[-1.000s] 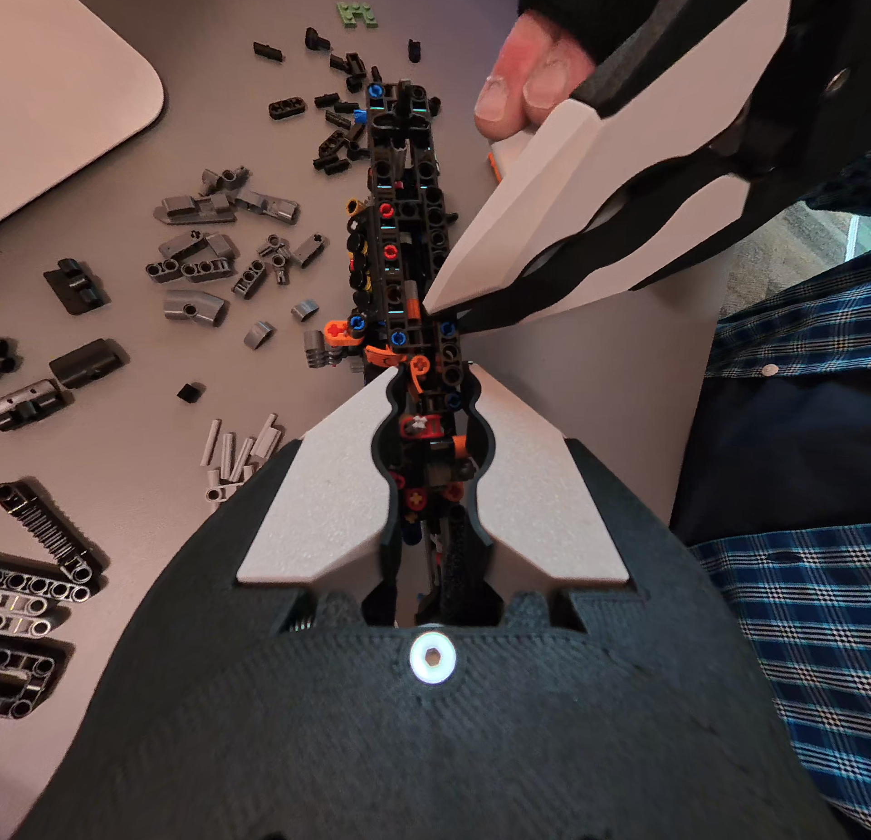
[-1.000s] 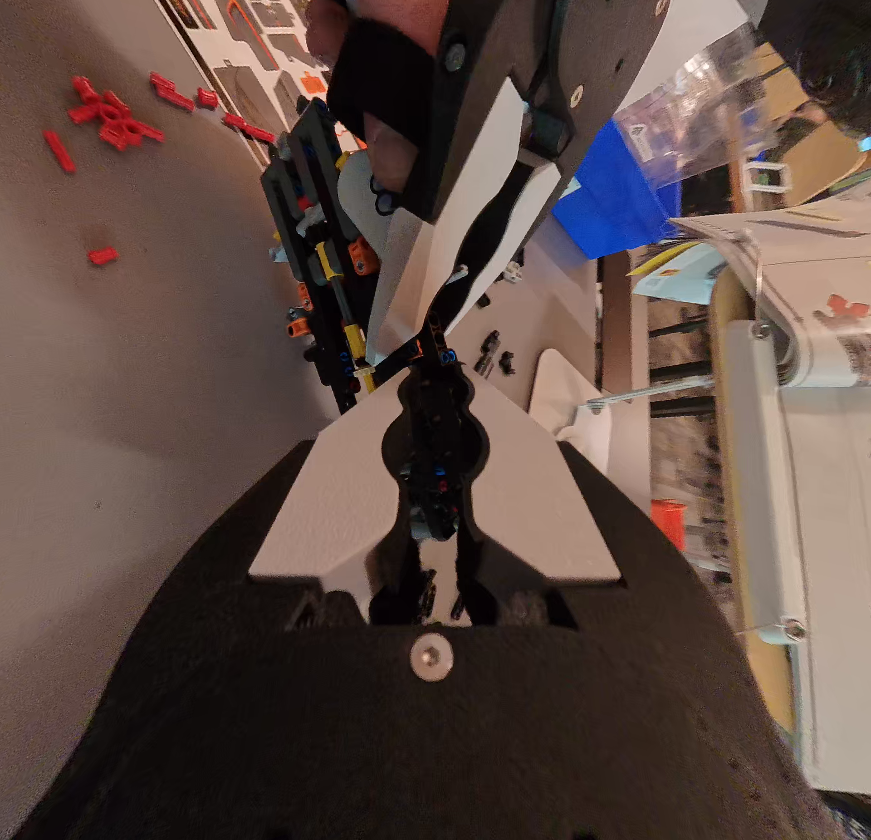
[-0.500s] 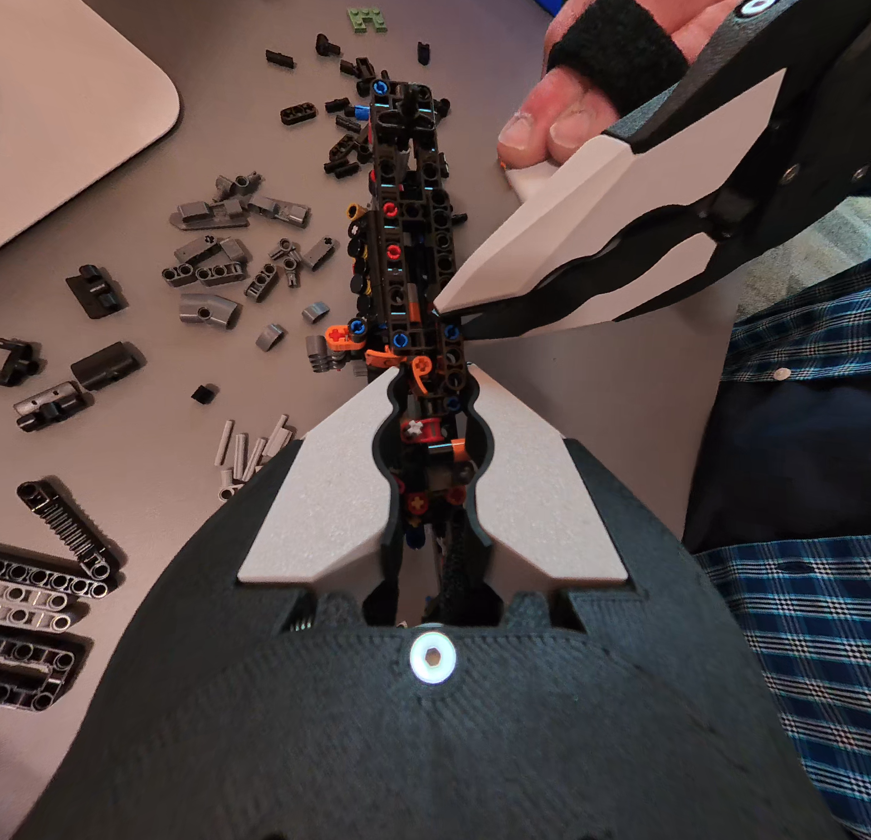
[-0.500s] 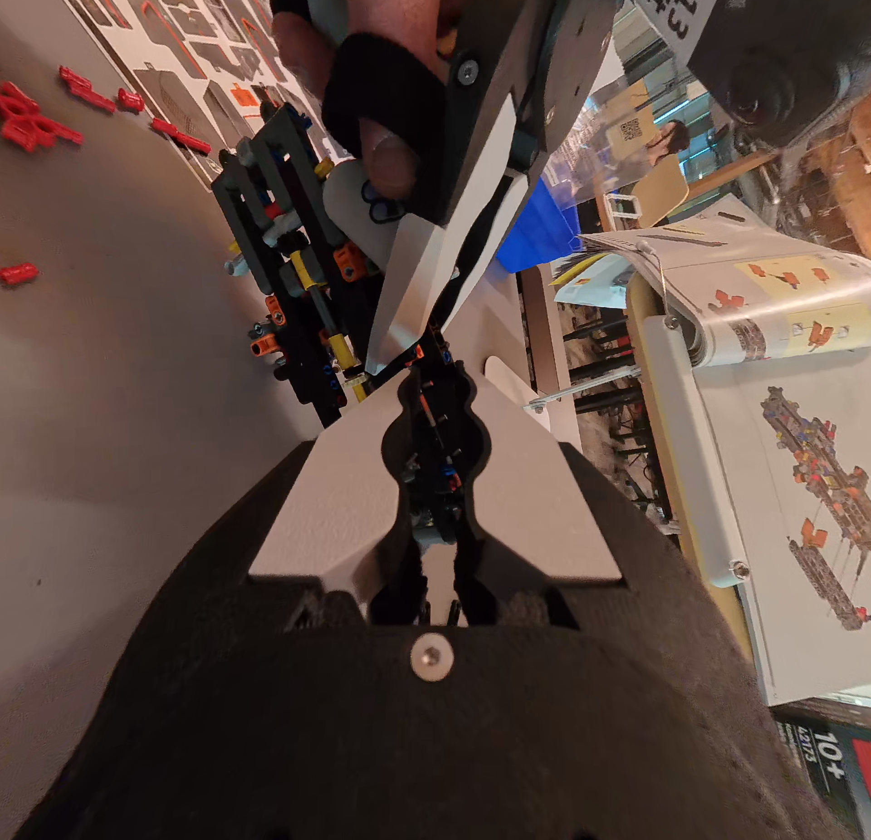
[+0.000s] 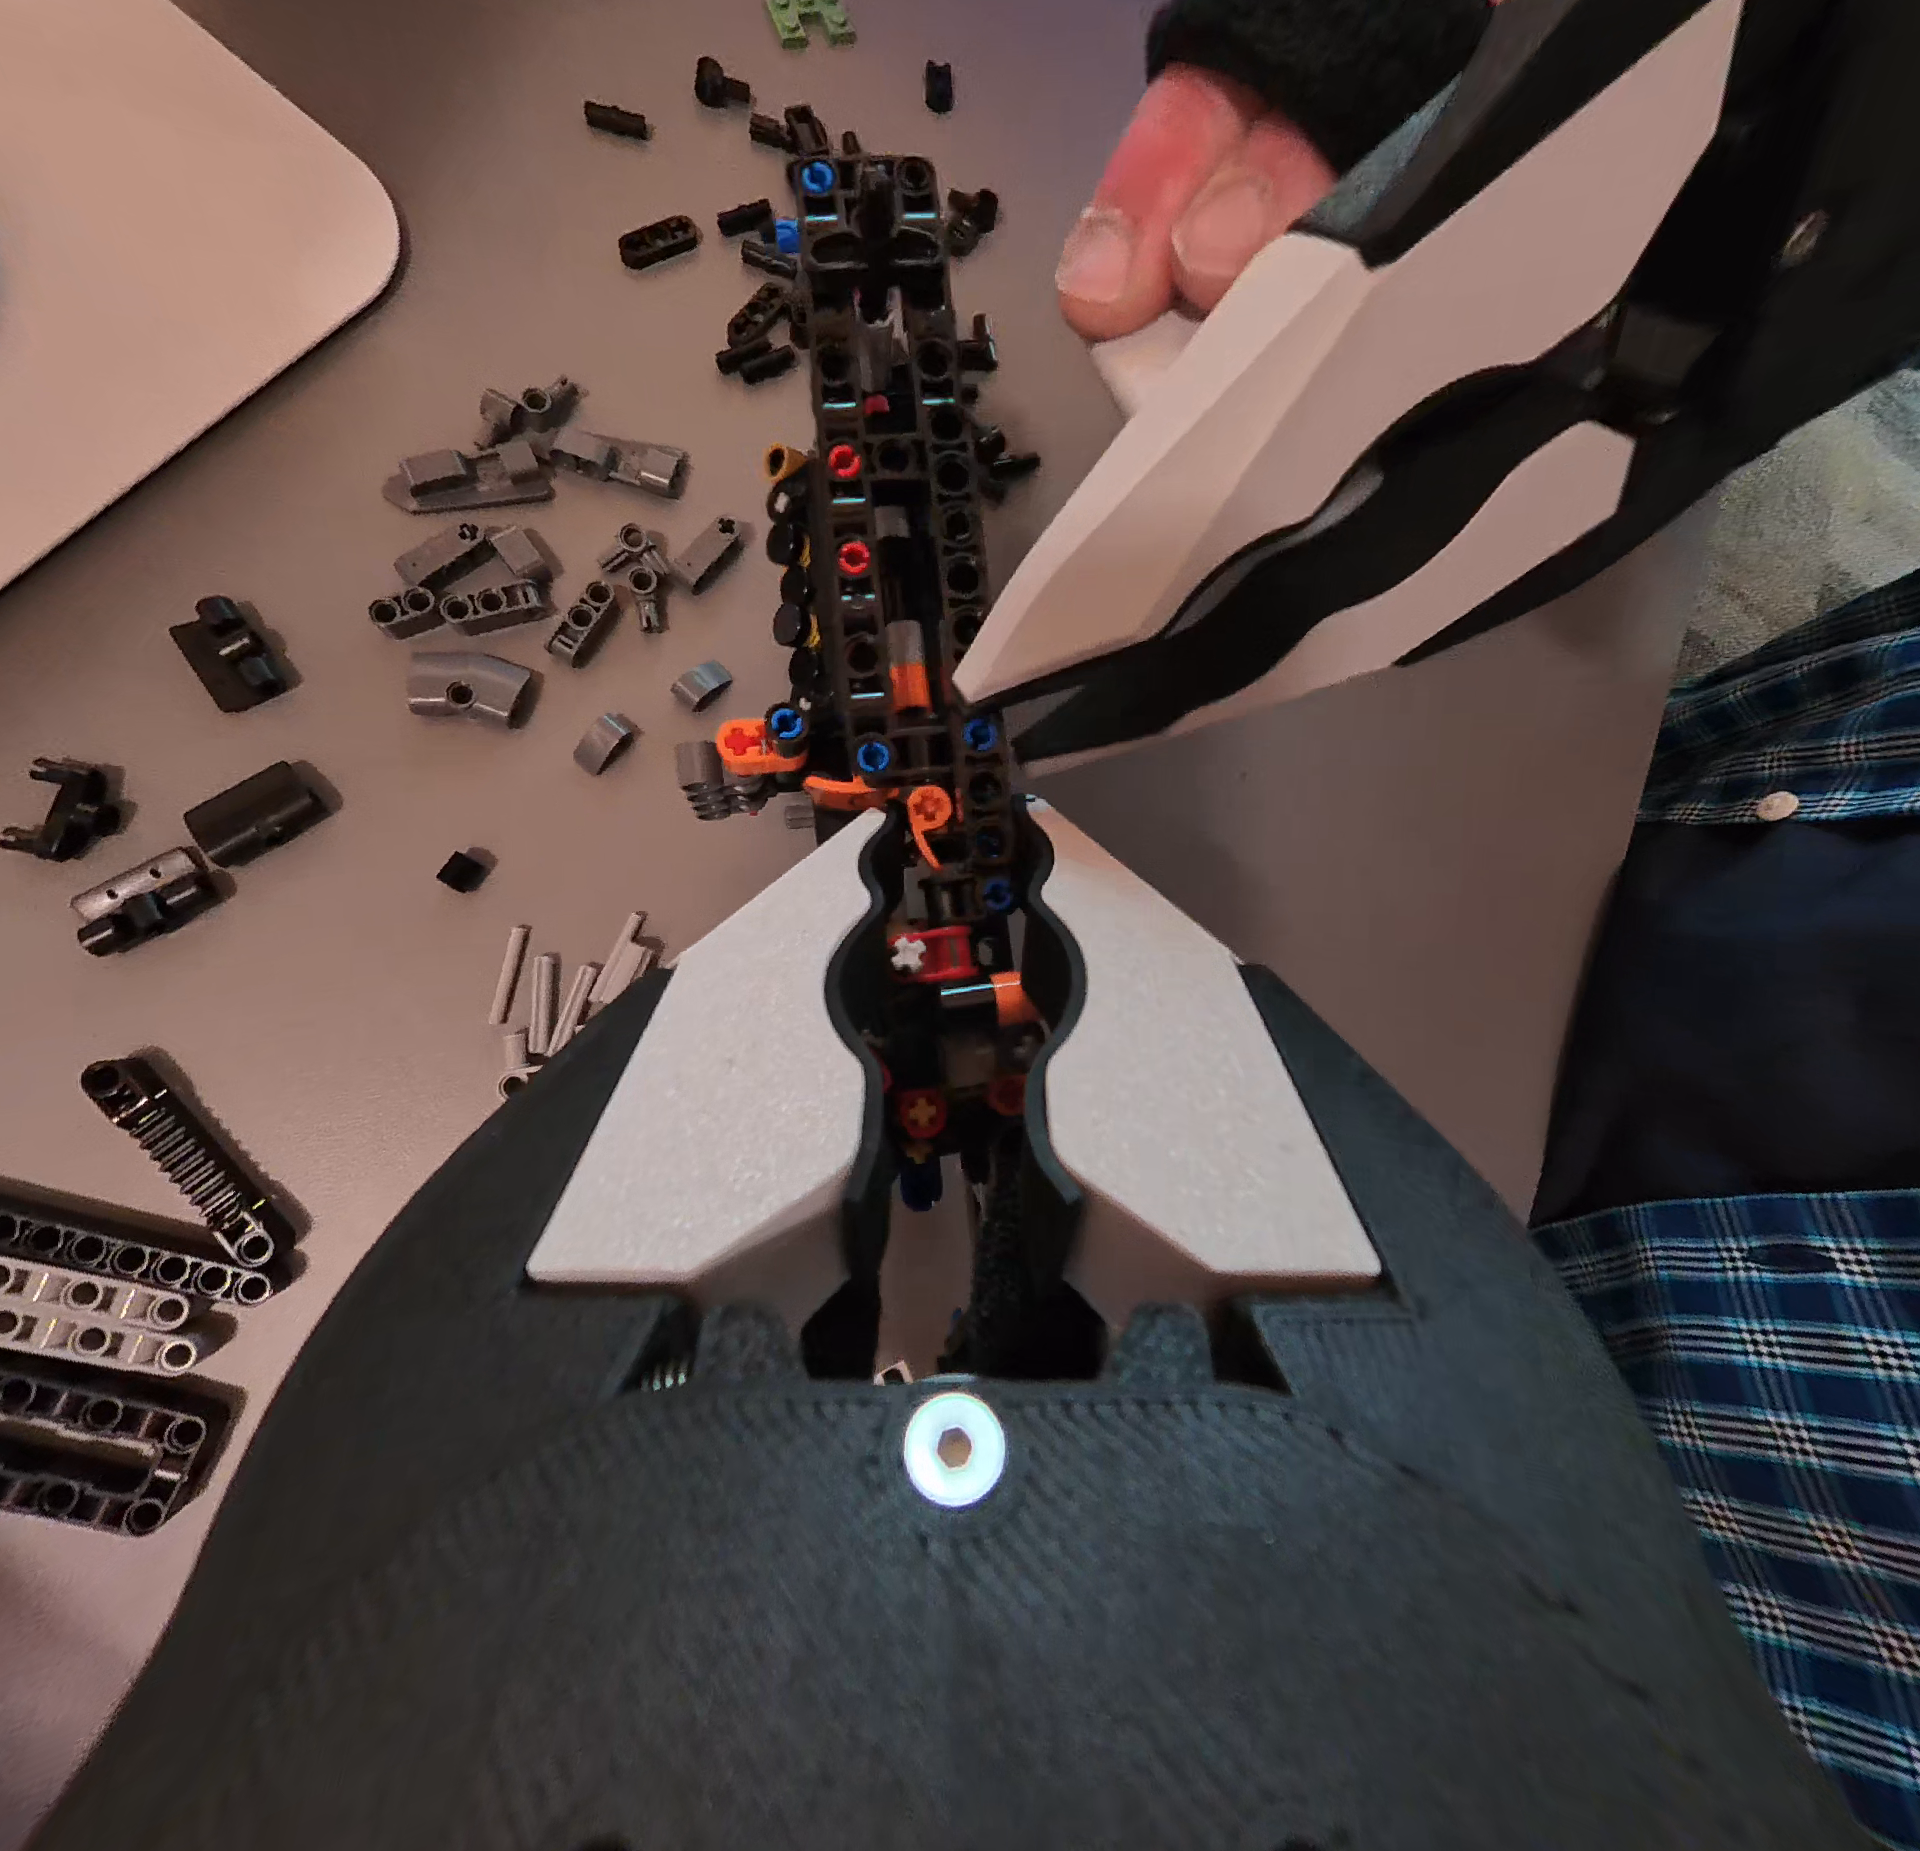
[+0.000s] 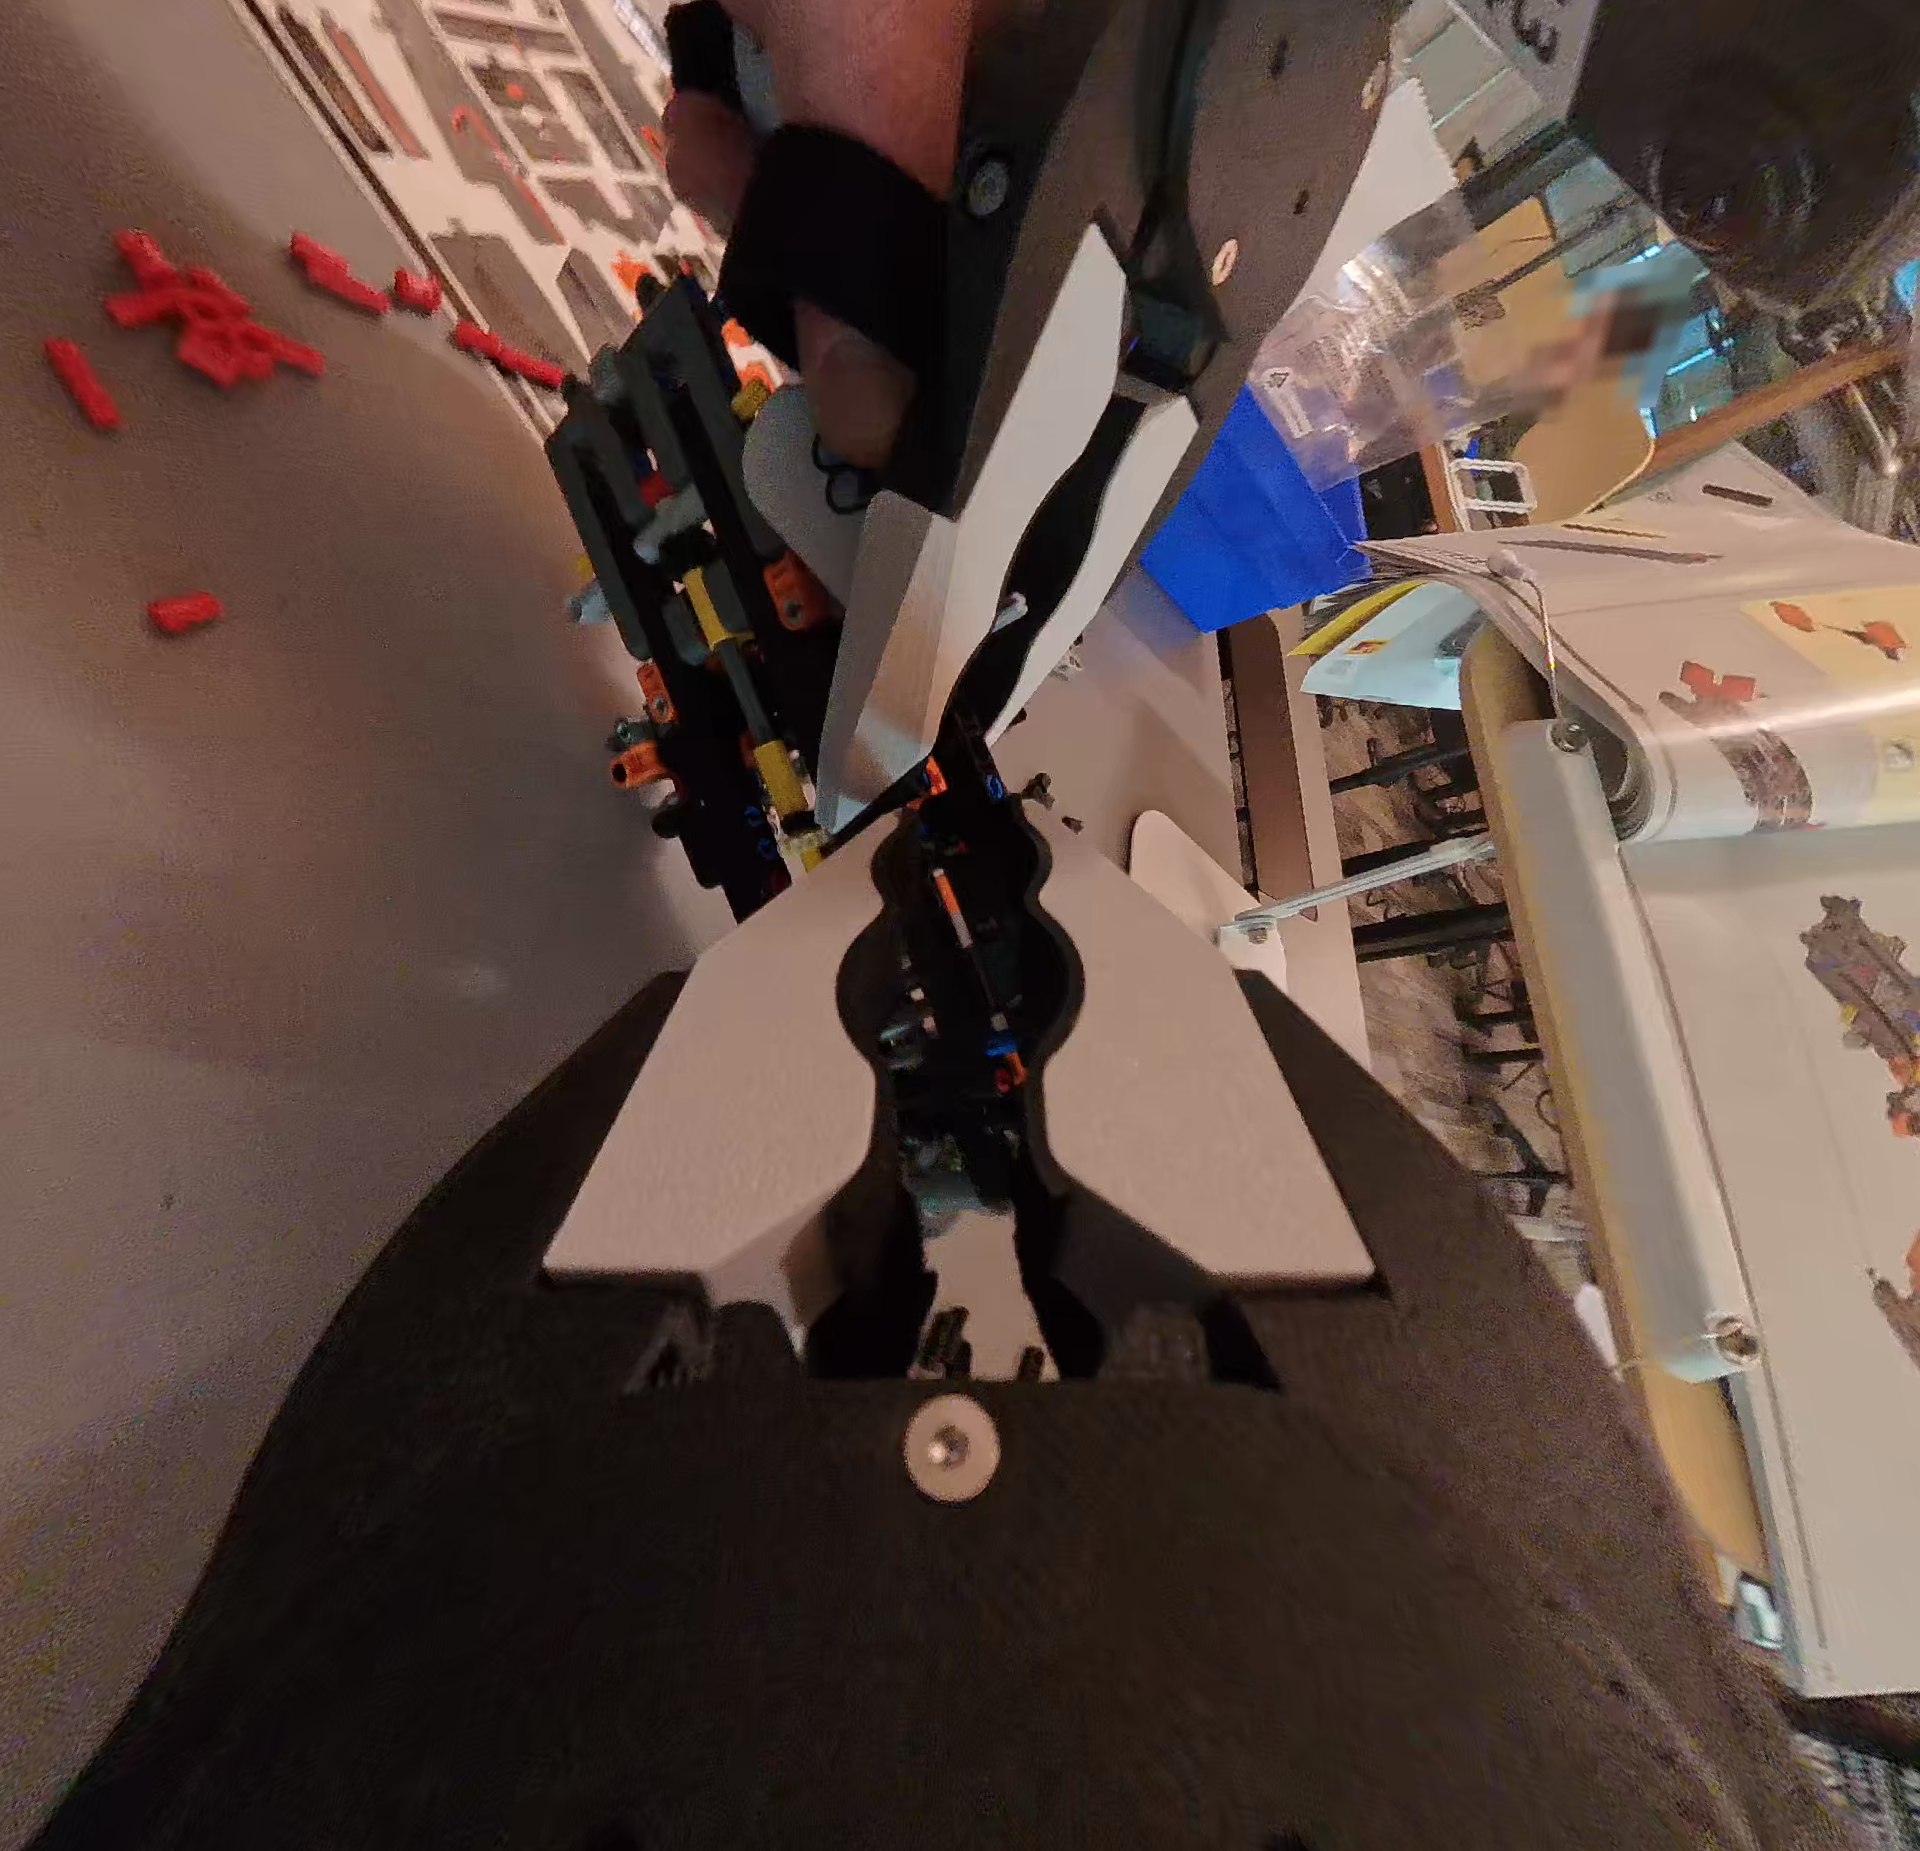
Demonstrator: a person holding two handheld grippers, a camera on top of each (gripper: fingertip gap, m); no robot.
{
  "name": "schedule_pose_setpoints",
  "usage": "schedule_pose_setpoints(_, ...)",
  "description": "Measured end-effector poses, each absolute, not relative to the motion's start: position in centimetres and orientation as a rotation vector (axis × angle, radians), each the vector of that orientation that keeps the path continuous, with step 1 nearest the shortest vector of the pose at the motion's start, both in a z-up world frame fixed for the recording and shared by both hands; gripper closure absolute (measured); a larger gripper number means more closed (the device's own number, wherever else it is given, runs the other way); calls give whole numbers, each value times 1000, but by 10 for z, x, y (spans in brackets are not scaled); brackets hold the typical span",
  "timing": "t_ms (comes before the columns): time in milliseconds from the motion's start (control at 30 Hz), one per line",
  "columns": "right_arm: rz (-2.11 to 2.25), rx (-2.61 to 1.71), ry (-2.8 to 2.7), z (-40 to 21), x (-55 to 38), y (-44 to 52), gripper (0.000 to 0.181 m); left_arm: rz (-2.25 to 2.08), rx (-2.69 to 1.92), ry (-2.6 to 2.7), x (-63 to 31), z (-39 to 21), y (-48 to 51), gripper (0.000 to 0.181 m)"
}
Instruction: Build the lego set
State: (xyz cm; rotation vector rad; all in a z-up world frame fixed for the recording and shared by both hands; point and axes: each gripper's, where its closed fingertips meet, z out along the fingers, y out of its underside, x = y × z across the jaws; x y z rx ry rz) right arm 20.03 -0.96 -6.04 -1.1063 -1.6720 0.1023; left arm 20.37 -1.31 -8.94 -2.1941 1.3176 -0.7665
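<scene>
A long black Technic chassis (image 5: 883, 471) with red, blue and orange pins points away from me above the grey table (image 5: 312, 970). My left gripper (image 5: 958, 825) is shut on its near end. My right gripper (image 5: 987, 721) comes in from the upper right, its tips closed on the chassis' right side beam just beyond the left fingertips. In the right wrist view the right gripper (image 6: 961, 845) holds black chassis parts between its fingers. The left gripper (image 6: 904, 773) points down at it from above, and the rest of the chassis (image 6: 665, 513) runs to the upper left.
Loose grey and black parts (image 5: 499, 596), grey pins (image 5: 561, 991) and long beams (image 5: 104, 1282) lie to the left. A pale board (image 5: 156, 243) lies at the far left and a plaid shirt (image 5: 1766, 1386) is at the right. Red pieces (image 6: 197, 326), a parts sheet (image 6: 520, 139) and an instruction booklet (image 6: 1766, 710) show in the right wrist view. Left and right tips are no more than a few centimetres apart.
Both grippers keep their hold on the chassis. The right gripper has swung about its grip point, first lower, then steeper again. The chassis has hardly moved.
</scene>
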Motion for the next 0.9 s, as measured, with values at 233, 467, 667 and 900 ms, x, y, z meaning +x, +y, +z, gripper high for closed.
schedule_pose_setpoints(233, 16, -1052, -1726, -59, 204, -6, 171, -781, -2187, 1317, 206, -89, -13, 162)
schedule_pose_setpoints(467, -25, -985, -1680, -58, 202, -7, 173, -774, -2178, 1310, 205, -89, -12, 162)
schedule_pose_setpoints(667, 22, -1023, -1589, -55, 201, -10, 179, -760, -2156, 1309, 204, -88, -12, 161)
schedule_pose_setpoints(900, 119, -1107, -1529, -54, 200, -9, 180, -755, -2146, 1300, 204, -88, -11, 161)
